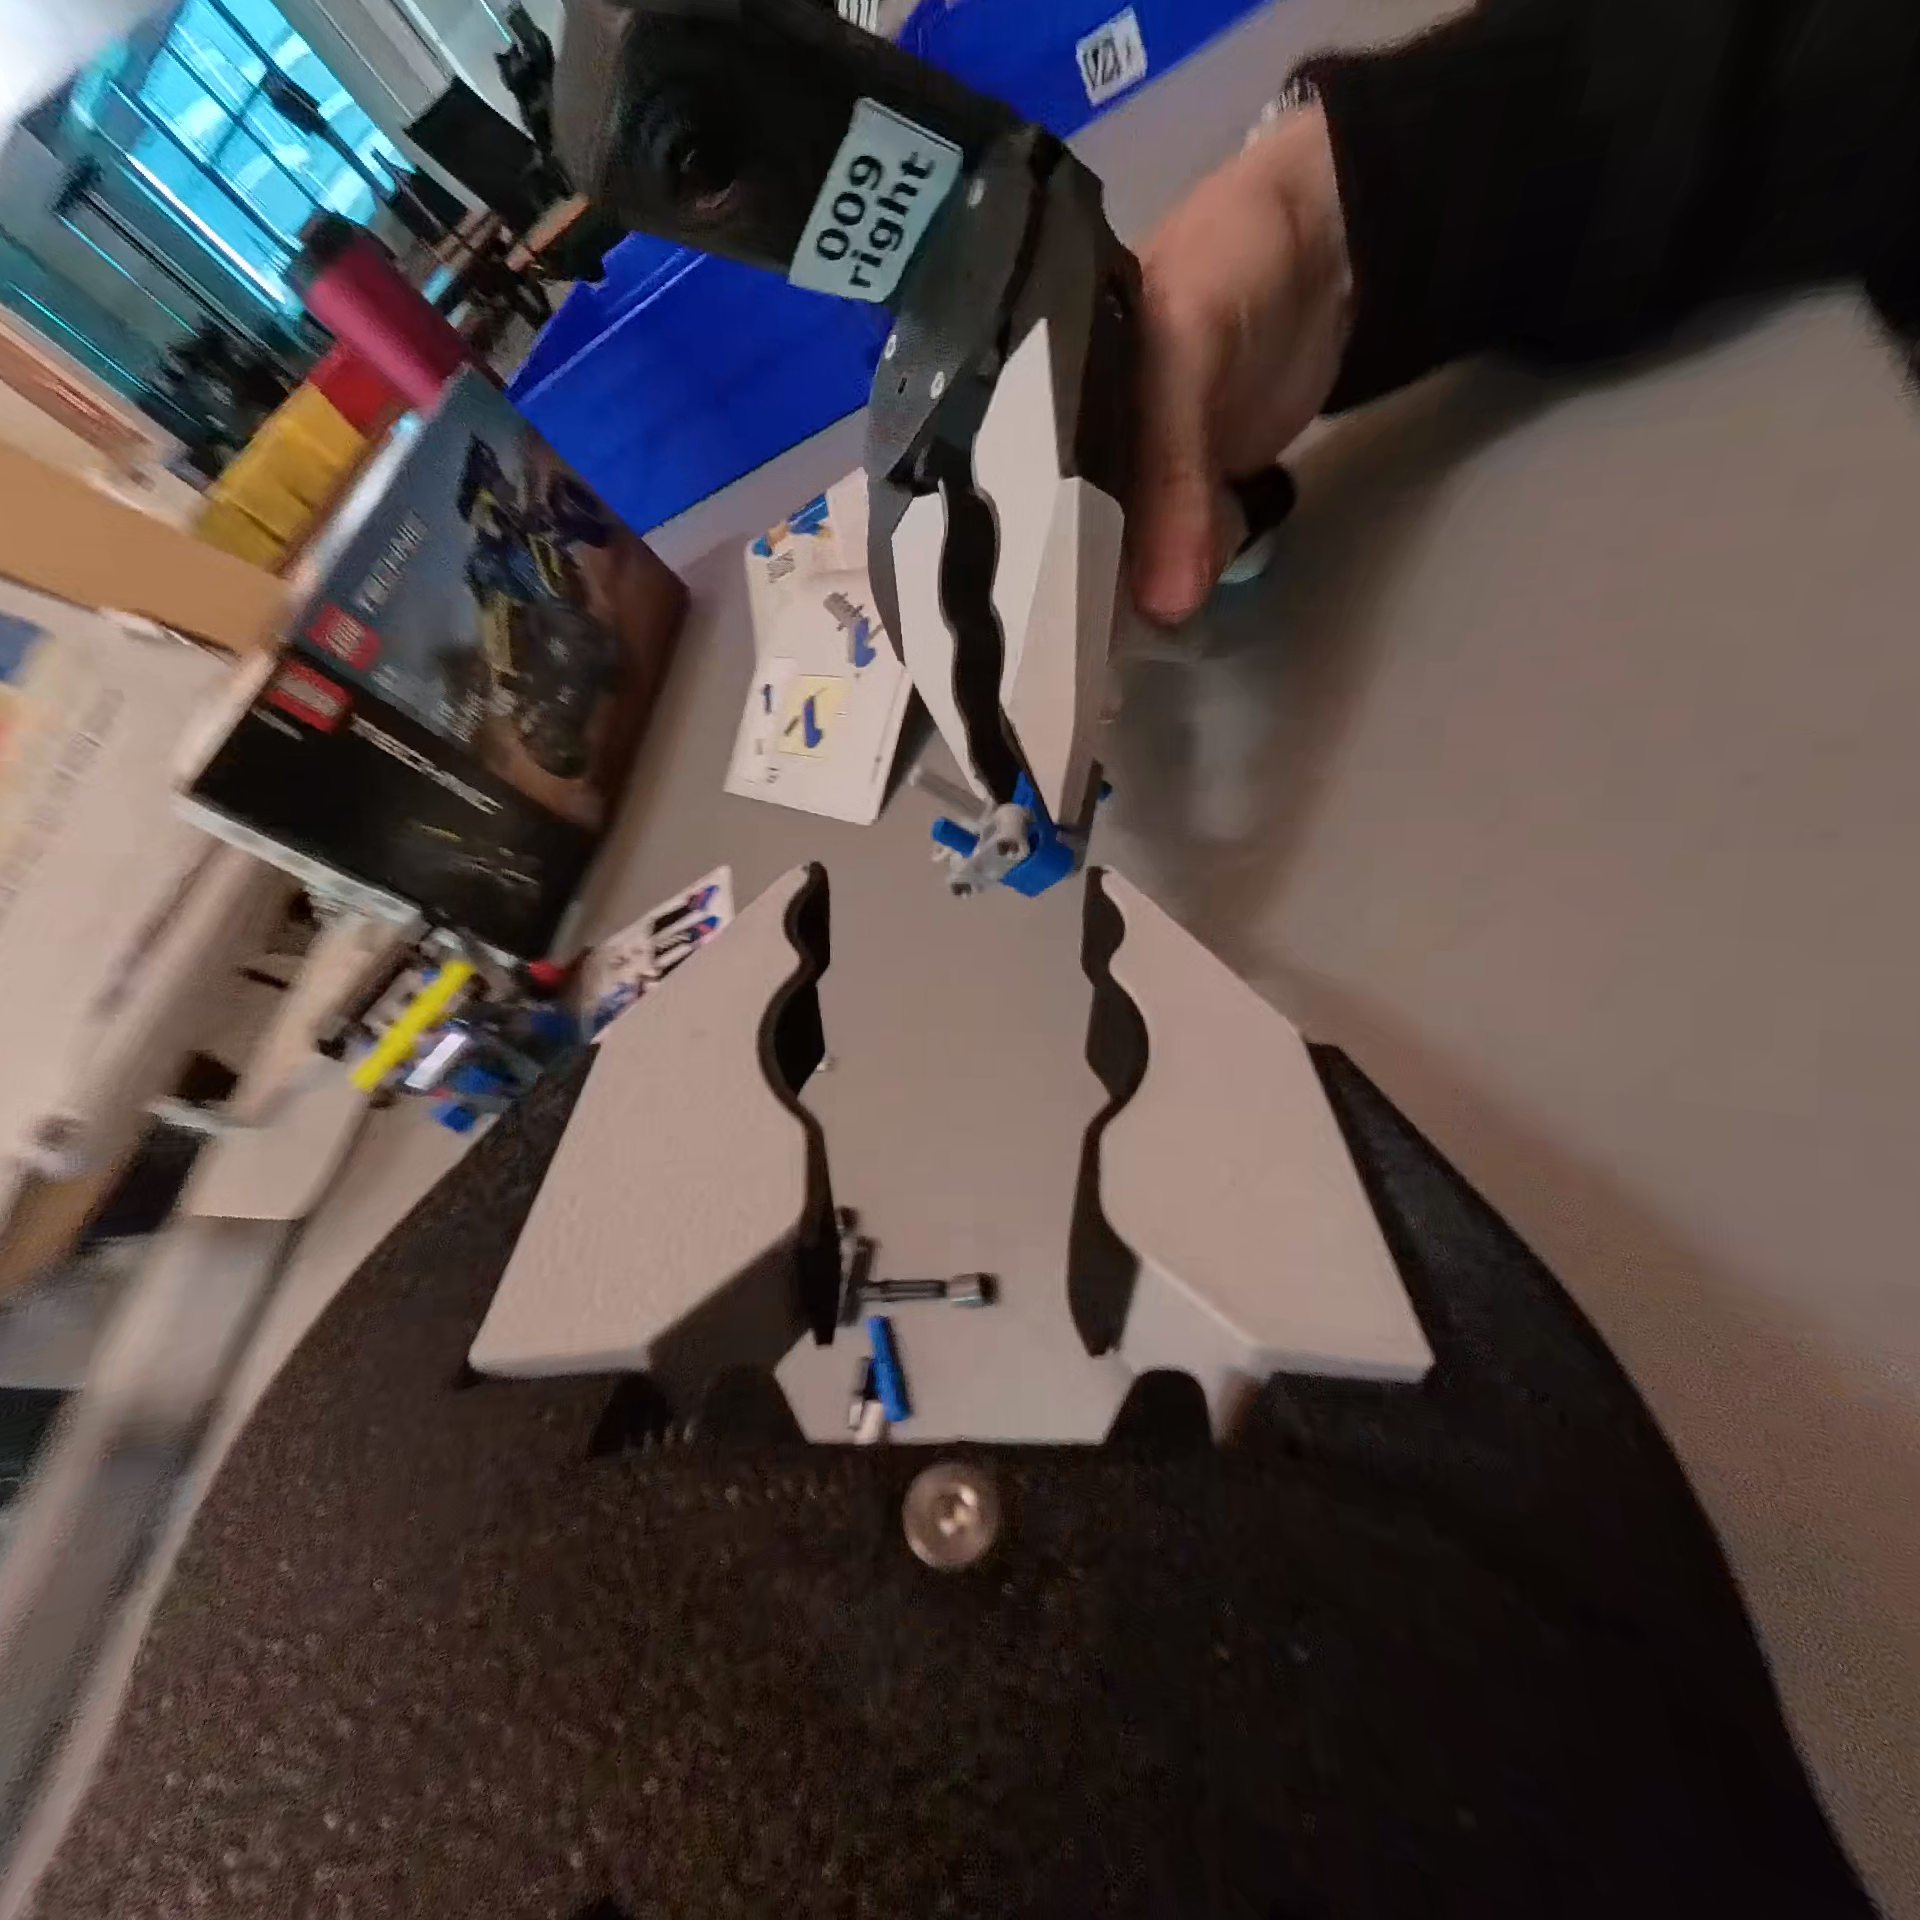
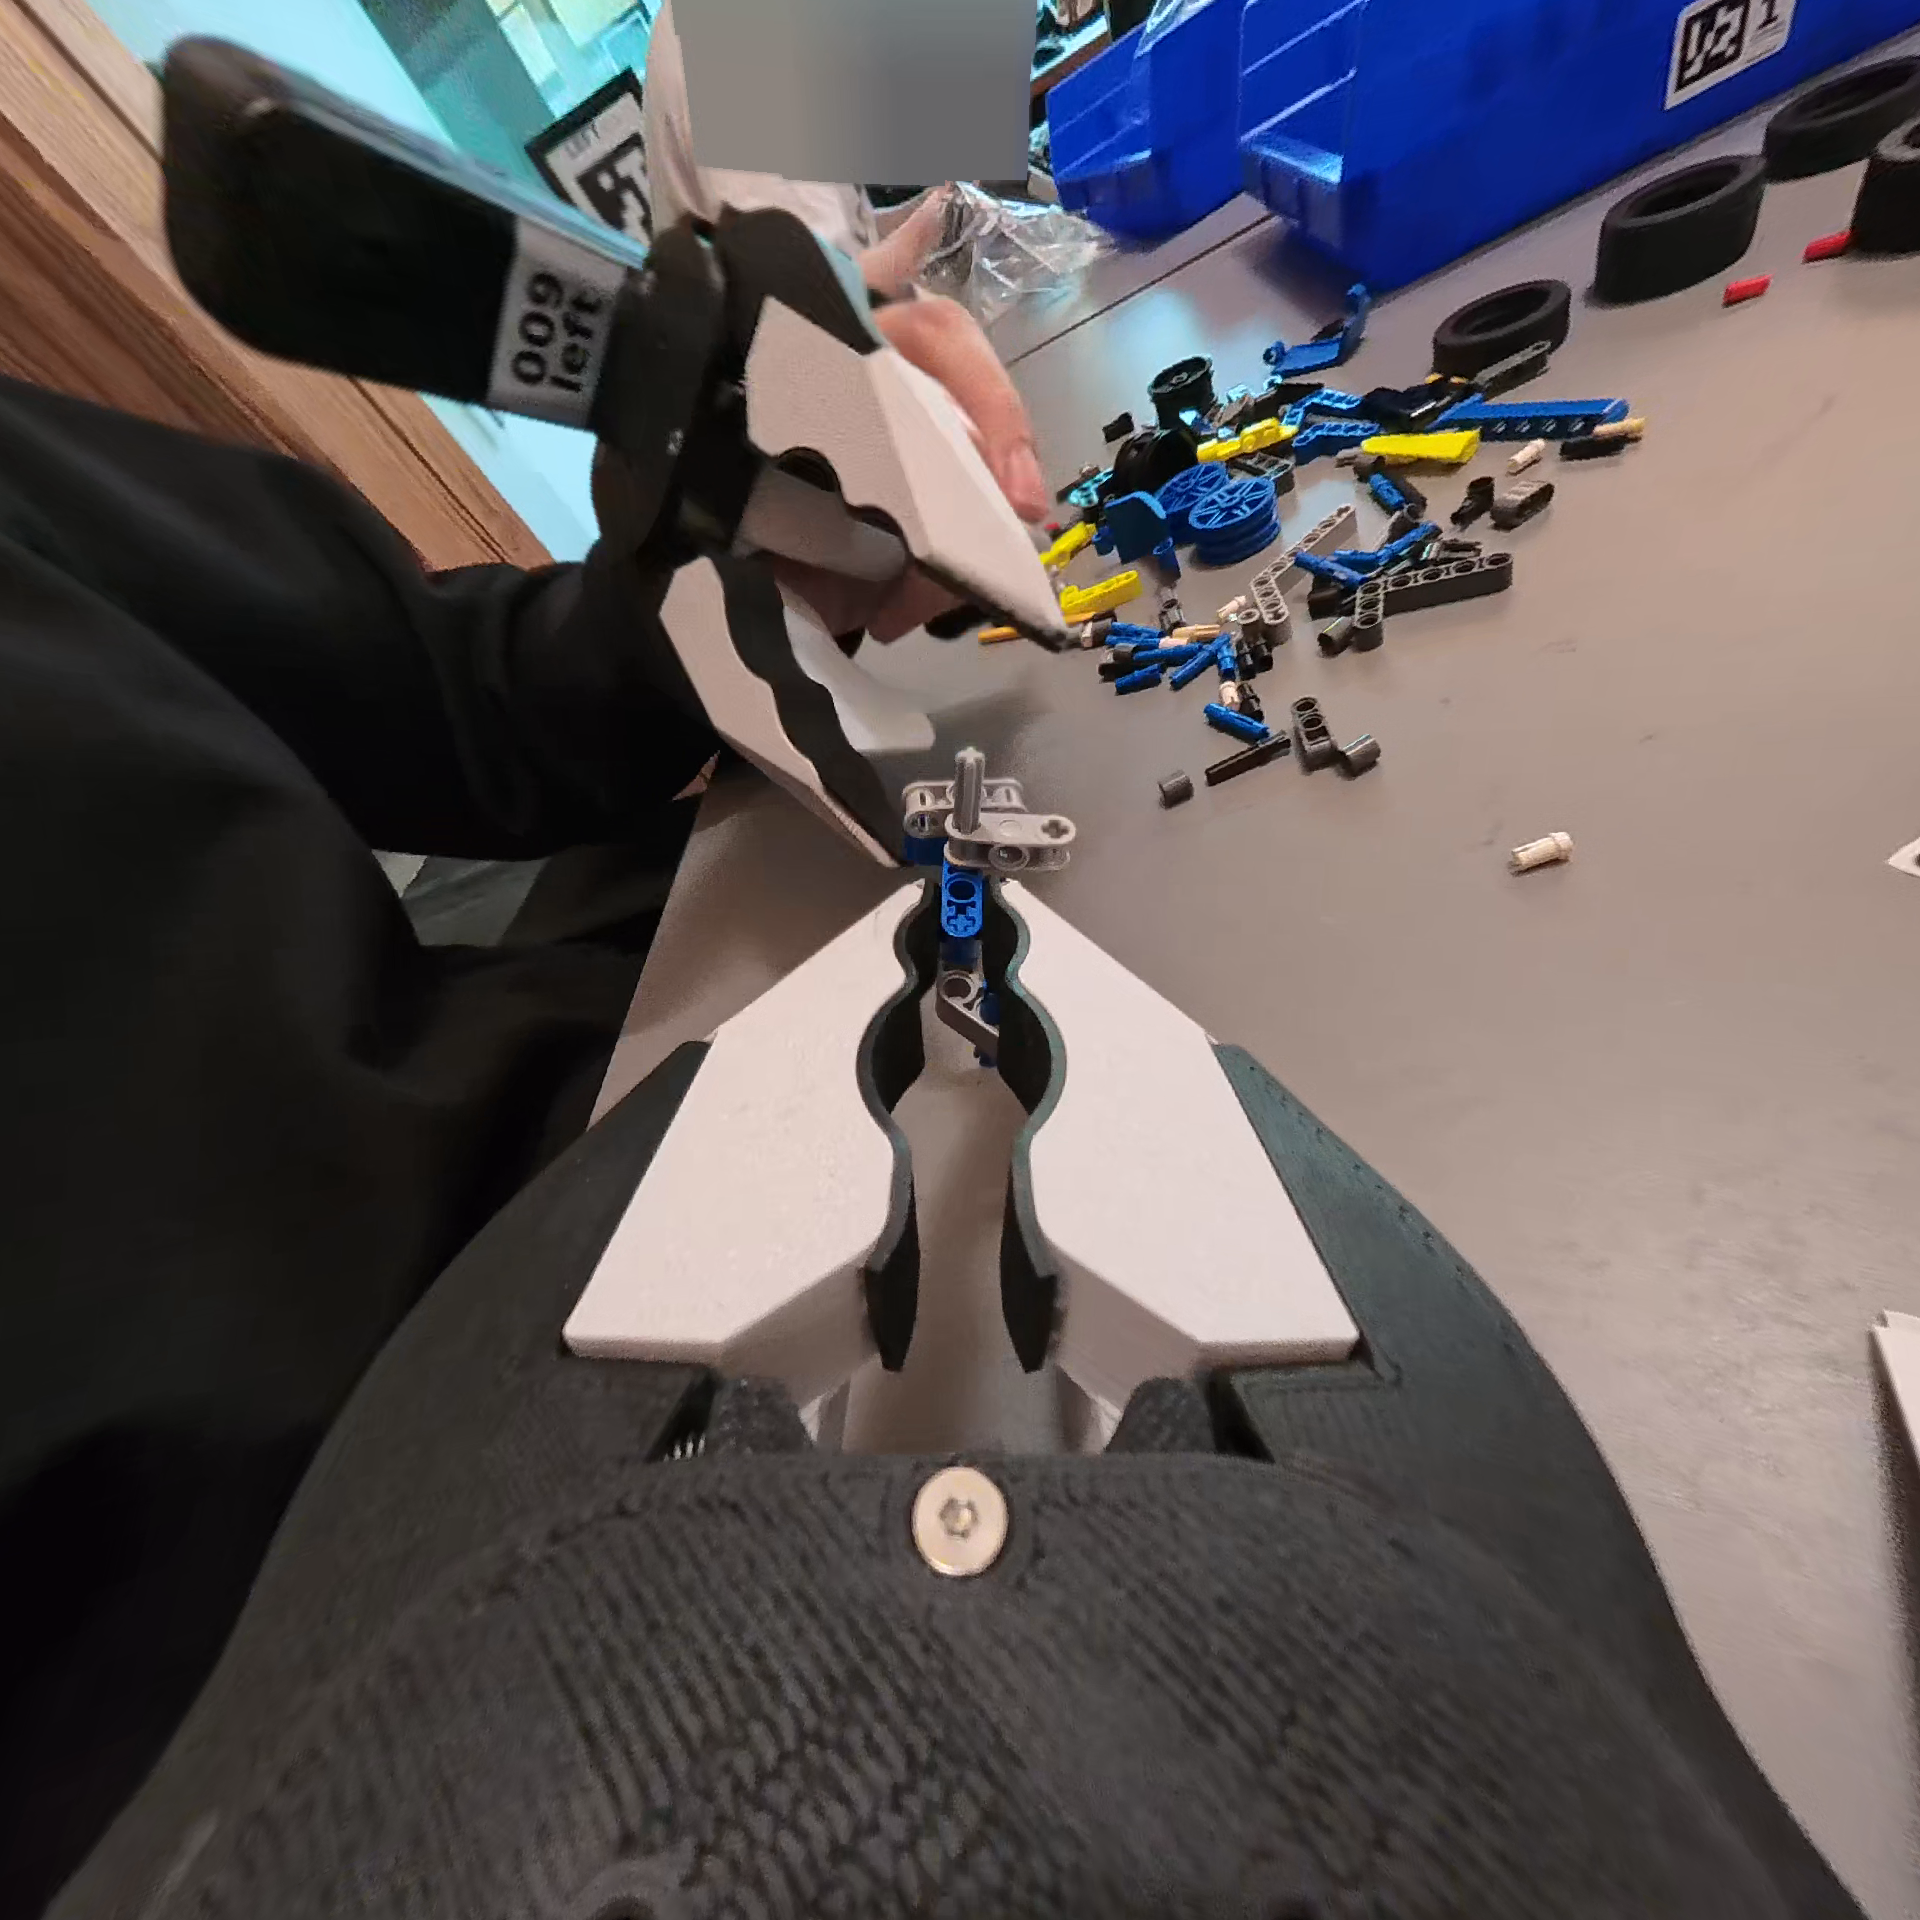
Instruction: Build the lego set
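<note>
At the centre of the right wrist view, the right gripper [image 2: 961, 914] has its white, black-lined jaws closed on a small blue-and-grey lego sub-assembly [image 2: 971, 873], pinching its blue pin-hole beam while a grey axle and light-grey connectors stand clear above the tips. The same piece shows at mid-frame of the left wrist view [image 1: 1013, 836], held above the grey tabletop [image 1: 1558, 935].

The left gripper [image 1: 956, 904] has its jaws spread wide with nothing between them. In the right wrist view one of its fingertips [image 2: 883, 836] sits just beside the grey connectors, perhaps touching; I cannot tell.

The hold looks thin: only the tip pads bear on the narrow beam, so a sideways nudge from the left gripper could twist the sub-assembly or pop it free. If the left jaws close on the loose connectors rather than on a firm part, the axle could slide out.

Loose blue, black, yellow and grey lego pieces [image 2: 1340, 561] lie scattered at the upper right of the right wrist view, with black rubber tyres [image 2: 1501, 322] and blue plastic bins [image 2: 1455, 125] behind. A dropped part could roll among them and be hard to find. Near the bottom centre of the left wrist view, a small blue pin [image 1: 885, 1366] and a dark axle piece [image 1: 914, 1291] lie on the table below the open jaws, where a lowering gripper might knock them.
</note>
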